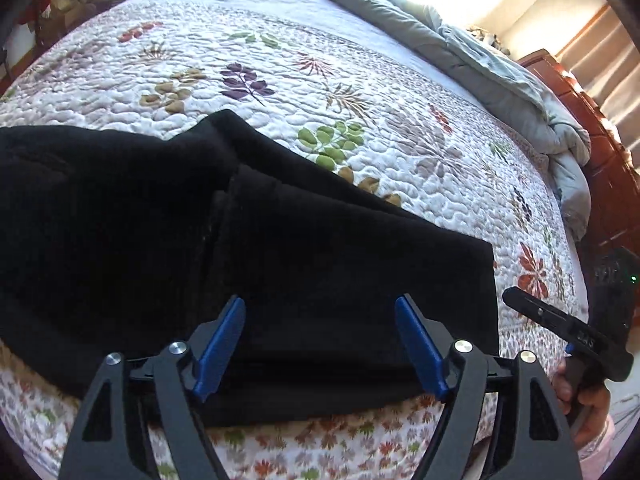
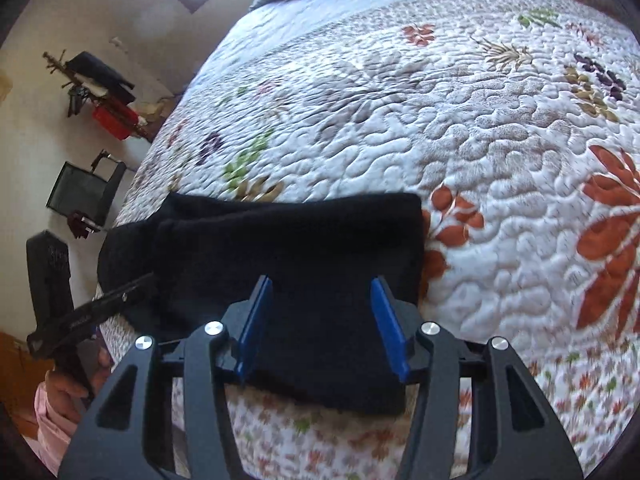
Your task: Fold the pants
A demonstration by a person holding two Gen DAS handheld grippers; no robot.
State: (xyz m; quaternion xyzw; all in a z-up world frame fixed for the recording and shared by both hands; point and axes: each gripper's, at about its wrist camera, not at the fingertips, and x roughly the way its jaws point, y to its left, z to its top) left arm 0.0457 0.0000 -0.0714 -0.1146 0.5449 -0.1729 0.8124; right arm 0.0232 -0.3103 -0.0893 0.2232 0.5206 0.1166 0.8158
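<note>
The black pants (image 1: 248, 248) lie folded in layers on the floral quilt (image 1: 280, 80) near the bed's front edge. My left gripper (image 1: 320, 316) is open and empty, its blue pads above the pants' near edge. In the right wrist view the pants (image 2: 280, 240) lie just ahead, and my right gripper (image 2: 322, 300) is open and empty over their near right part. The right gripper's body shows at the right of the left wrist view (image 1: 568, 328). The left gripper's body shows at the left of the right wrist view (image 2: 92, 316).
A grey duvet (image 1: 500, 72) is bunched along the far side of the bed, by a wooden headboard (image 1: 600, 152). A dark chair (image 2: 84, 196) and a rack with a red box (image 2: 112, 120) stand beside the bed.
</note>
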